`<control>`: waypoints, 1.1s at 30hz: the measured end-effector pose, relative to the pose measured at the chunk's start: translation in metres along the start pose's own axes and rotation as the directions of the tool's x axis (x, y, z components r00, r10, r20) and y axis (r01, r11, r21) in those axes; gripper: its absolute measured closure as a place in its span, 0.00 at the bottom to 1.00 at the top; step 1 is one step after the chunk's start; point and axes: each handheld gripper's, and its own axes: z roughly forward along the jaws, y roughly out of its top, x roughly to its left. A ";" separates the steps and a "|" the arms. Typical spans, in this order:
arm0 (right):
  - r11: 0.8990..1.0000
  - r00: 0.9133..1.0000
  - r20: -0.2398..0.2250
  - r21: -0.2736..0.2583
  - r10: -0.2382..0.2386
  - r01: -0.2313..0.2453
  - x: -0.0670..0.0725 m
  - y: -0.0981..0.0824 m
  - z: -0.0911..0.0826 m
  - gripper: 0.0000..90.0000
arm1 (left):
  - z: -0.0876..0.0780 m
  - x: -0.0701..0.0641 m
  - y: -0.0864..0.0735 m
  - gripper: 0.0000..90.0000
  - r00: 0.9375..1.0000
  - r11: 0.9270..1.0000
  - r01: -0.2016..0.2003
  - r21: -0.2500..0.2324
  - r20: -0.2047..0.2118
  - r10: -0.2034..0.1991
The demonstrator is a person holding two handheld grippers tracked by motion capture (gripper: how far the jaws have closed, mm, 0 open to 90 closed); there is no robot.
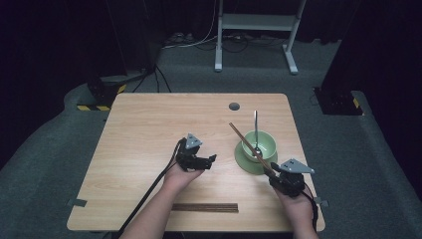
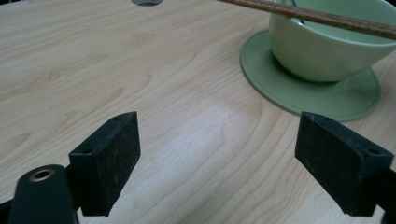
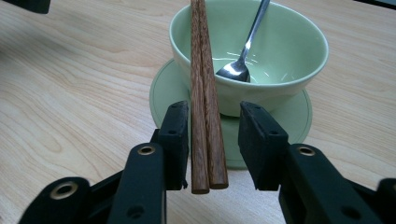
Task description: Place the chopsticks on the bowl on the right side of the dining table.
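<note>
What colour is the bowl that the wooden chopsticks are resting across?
Pale green ceramic bowl, matching its green saucer; clearest in the right gripper view.

The high view is dim overall: the wooden counter (image 1: 149,129) is evenly lit from above while the surroundings sink into near black. Both gripper views are brighter and sharp up close. A soft pale sheen lies on the wood between the left gripper's fingers (image 2: 109,161), and small glints mark the spoon (image 3: 243,60).
</note>
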 end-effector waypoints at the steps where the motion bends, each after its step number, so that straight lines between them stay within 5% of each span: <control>1: 1.000 1.000 0.005 -0.002 -0.001 0.001 0.000 0.000 0.000 0.68 | 0.001 -0.001 0.002 0.16 1.000 1.000 -0.005 -0.002 -0.001 0.005; 21: 1.000 0.994 0.106 0.003 0.007 -0.007 -0.018 -0.006 -0.010 0.59 | 0.024 -0.009 0.015 0.16 0.999 0.999 0.004 -0.035 -0.041 -0.006; 33: 0.998 0.985 0.161 -0.001 0.061 -0.061 -0.039 -0.003 -0.007 0.62 | 0.044 -0.013 0.025 0.17 0.996 1.000 -0.015 -0.011 -0.084 0.014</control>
